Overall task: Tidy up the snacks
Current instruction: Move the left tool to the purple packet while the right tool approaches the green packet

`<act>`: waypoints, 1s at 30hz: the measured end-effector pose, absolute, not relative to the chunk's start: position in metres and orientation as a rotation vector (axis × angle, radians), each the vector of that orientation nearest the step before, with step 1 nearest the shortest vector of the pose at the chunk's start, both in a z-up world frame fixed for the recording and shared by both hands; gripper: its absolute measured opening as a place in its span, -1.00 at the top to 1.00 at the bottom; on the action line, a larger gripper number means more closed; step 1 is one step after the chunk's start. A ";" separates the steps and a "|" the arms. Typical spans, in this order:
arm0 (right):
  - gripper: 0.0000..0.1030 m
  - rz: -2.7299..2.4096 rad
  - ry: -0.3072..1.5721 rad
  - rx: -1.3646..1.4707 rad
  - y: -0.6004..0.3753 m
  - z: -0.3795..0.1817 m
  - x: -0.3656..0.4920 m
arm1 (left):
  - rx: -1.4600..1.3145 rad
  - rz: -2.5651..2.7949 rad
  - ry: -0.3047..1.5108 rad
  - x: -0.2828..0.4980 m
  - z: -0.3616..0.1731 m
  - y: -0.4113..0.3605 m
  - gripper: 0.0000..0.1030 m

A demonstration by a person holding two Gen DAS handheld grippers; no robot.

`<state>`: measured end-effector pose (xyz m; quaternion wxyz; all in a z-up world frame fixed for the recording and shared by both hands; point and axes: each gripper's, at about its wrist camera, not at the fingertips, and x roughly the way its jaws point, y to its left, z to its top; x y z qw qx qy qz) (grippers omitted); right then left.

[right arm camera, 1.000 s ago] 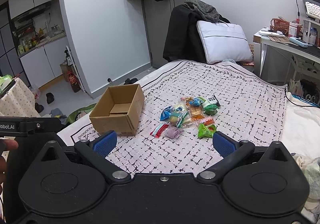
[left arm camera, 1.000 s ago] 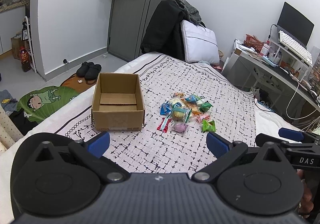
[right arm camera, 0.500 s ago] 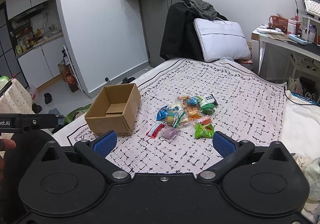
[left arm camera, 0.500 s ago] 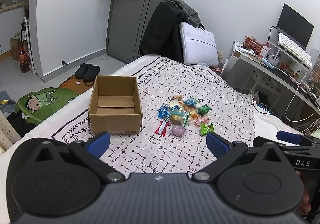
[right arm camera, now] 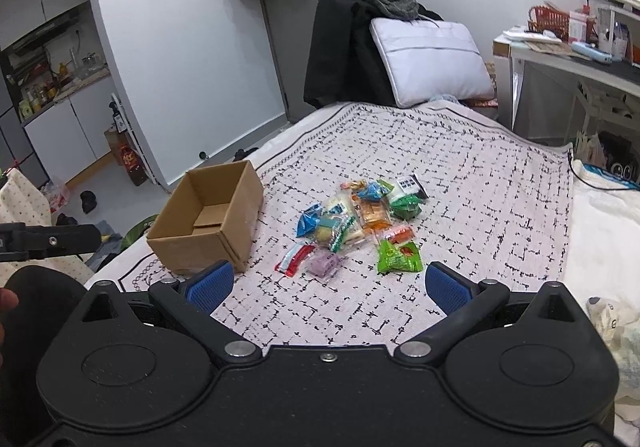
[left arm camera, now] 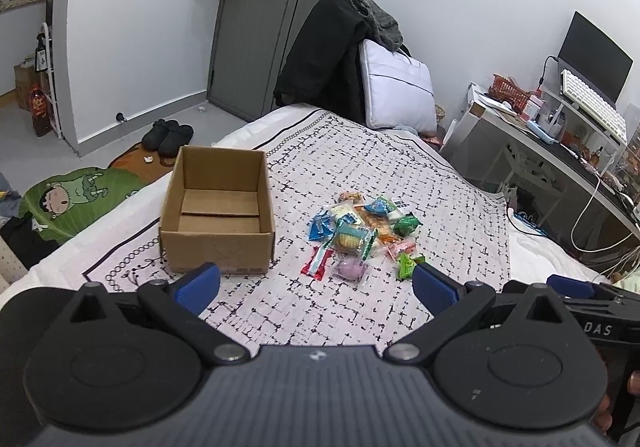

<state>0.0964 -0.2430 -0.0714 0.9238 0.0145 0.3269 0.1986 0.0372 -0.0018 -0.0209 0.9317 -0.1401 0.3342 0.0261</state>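
A pile of wrapped snacks [left arm camera: 360, 231] [right arm camera: 356, 223] lies on the patterned bedspread [left arm camera: 420, 183]. Nearest me in it are a green packet [right arm camera: 398, 257], a purple one [right arm camera: 325, 263] and a red-and-white one [right arm camera: 294, 258]. An open, empty cardboard box [left arm camera: 218, 207] [right arm camera: 208, 223] stands left of the pile. My left gripper [left arm camera: 316, 287] hovers open over the near bedspread, short of the snacks. My right gripper [right arm camera: 327, 287] is open too, just short of the green packet. Neither holds anything. The right gripper's blue tip [left arm camera: 568, 285] shows at the left view's right edge.
A white pillow [left arm camera: 400, 91] and a chair draped in dark clothes [left arm camera: 320, 55] stand at the bed's far end. A cluttered desk with a monitor and keyboard [left arm camera: 592, 107] runs along the right. Slippers [left arm camera: 168, 135] and a cartoon mat [left arm camera: 76, 195] lie on the floor left.
Both grippers have drifted slightly forward and lower toward the snack pile, so box and snacks sit a little closer in view. Jaws stayed open; nothing was picked up.
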 end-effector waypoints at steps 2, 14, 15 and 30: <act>-1.00 0.406 0.684 0.041 -0.245 -0.077 0.103 | -0.295 0.050 0.689 0.041 -0.024 -0.001 -0.98; -1.00 0.421 0.725 0.074 -0.252 -0.100 0.136 | -0.339 0.065 0.726 0.070 -0.044 0.000 -0.97; -1.00 0.429 0.733 0.086 -0.253 -0.102 0.140 | -0.343 0.067 0.729 0.073 -0.046 0.000 -0.97; -1.00 0.432 0.825 0.166 -0.252 -0.139 0.191 | -0.328 0.082 0.753 0.119 -0.072 -0.016 -0.94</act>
